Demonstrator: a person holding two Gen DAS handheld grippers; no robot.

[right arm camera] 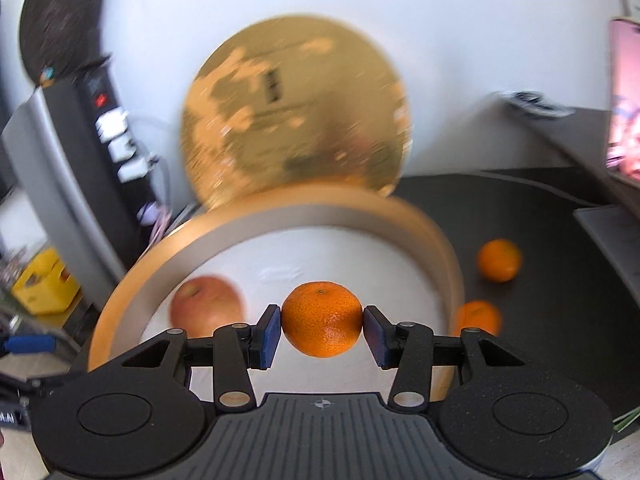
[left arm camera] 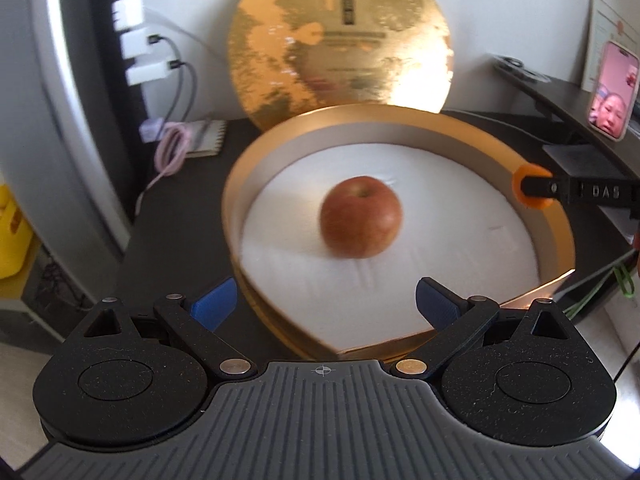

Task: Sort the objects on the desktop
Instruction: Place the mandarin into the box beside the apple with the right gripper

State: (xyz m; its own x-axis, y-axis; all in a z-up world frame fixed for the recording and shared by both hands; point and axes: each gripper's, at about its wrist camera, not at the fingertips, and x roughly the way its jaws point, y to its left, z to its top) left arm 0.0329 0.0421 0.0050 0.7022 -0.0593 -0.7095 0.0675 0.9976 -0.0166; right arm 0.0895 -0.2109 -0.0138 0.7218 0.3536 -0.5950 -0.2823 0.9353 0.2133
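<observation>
A round gold box point(left arm camera: 560, 236) with a white lining sits on the dark desk, and a red apple point(left arm camera: 361, 217) lies in its middle. My left gripper point(left arm camera: 325, 300) hangs open over the box's near rim, nothing between its blue pads. In the right wrist view my right gripper point(right arm camera: 322, 326) is shut on a tangerine point(right arm camera: 322, 319), held above the box's white lining point(right arm camera: 320, 248). The apple point(right arm camera: 206, 304) shows to the left of it inside the box. Two more tangerines point(right arm camera: 499, 260) point(right arm camera: 478, 317) lie on the desk right of the box.
The gold lid point(left arm camera: 340, 36) leans on the wall behind the box. A power strip with chargers point(left arm camera: 138, 44) and a coiled pink cable point(left arm camera: 174, 148) are at the left. A phone point(left arm camera: 612, 90) stands on a raised shelf at the right. The other gripper's orange-tipped finger point(left arm camera: 532, 188) reaches over the right rim.
</observation>
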